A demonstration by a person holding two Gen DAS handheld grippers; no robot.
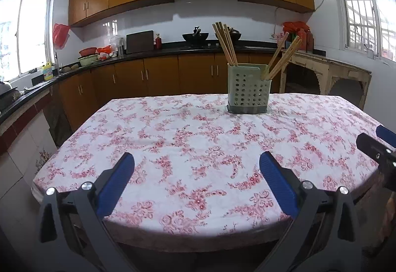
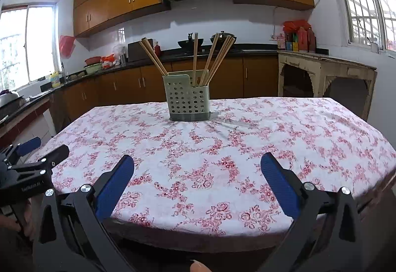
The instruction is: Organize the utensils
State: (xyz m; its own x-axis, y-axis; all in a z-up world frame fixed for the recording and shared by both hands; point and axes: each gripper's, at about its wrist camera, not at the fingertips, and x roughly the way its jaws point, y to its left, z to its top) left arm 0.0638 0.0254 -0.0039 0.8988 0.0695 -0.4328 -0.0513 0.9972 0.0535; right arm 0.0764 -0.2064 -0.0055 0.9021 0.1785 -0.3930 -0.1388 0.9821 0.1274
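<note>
The table (image 1: pixel 173 148) is the biggest thing here, and a white cloth with pink flowers (image 2: pixel 222 148) lies over it. The green holder (image 2: pixel 189 99) with small round holes stands upright on the cloth, toward the far side of the table, and every other place can be told from it. Wooden chopsticks (image 2: pixel 153 58) stick up out of the holder and lean different ways: some lean out of its left part, and more chopsticks (image 2: pixel 217 59) stand and lean in its right part. No loose chopstick or spoon can be seen on the cloth around the holder. Both grippers are well apart from the holder, back at the near edge of the table. The left gripper (image 1: pixel 196 168) hangs over the cloth with its blue pads spread wide and nothing between them. The right gripper (image 2: pixel 196 168) sits the same way, wide apart and holding nothing, to the right of the left one. With all the chopsticks in the holder and both grippers bare, the sorting looks either finished or not begun; the pictures alone cannot say which. If there is more to do, the next move would call for one gripper to go forward to the holder, come at a chopstick near its top, and close gently so the holder does not tip.
</note>
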